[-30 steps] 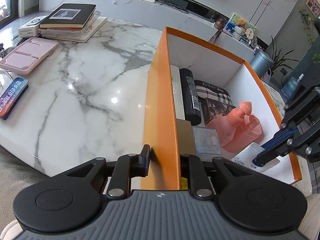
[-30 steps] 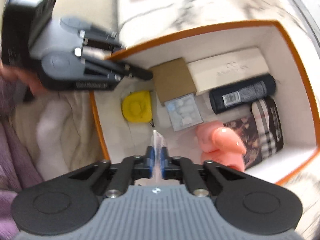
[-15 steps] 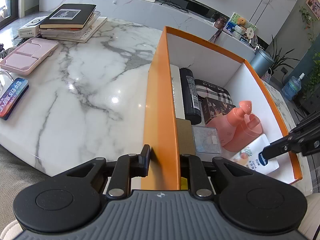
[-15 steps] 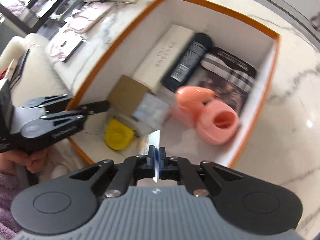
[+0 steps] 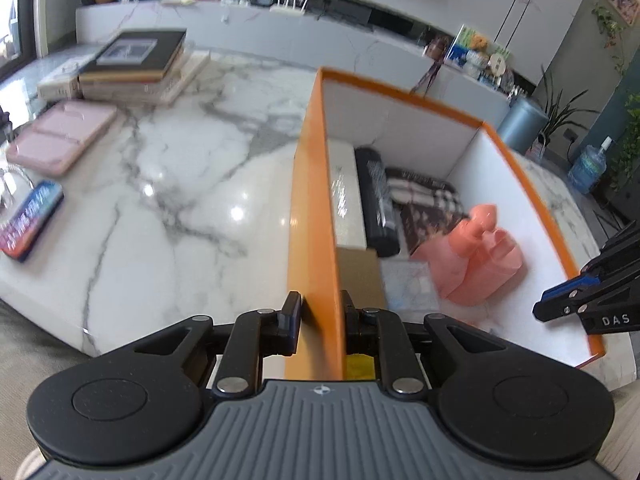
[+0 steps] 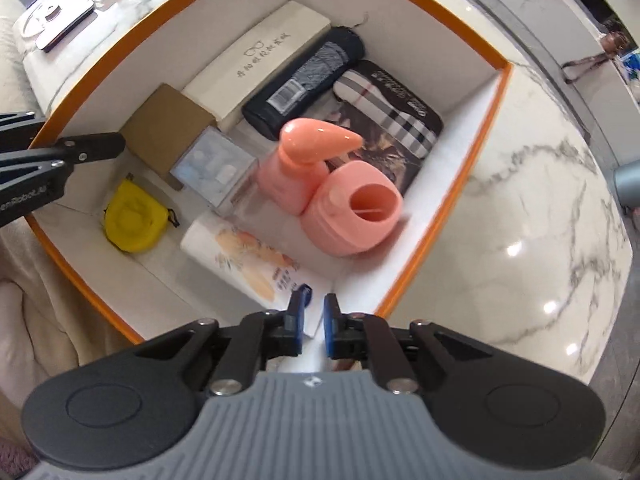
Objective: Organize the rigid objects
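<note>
Left tool point(image 5: 316, 316) was clamped on the orange box point(image 6: 486, 128) wall; right tool point(image 6: 312, 322) was opening, nothing between its pads, just above the white tube point(image 6: 240, 258) at lower centre. Pulling out carelessly could've snagged the tube.

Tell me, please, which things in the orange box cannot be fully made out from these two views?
- Yellow item, left wrist view: mostly hidden behind the left gripper and the orange box wall it clamps.
- White tube, right wrist view: its cap end is hidden behind the opening right gripper.
- Cream box: print too small to read.
</note>
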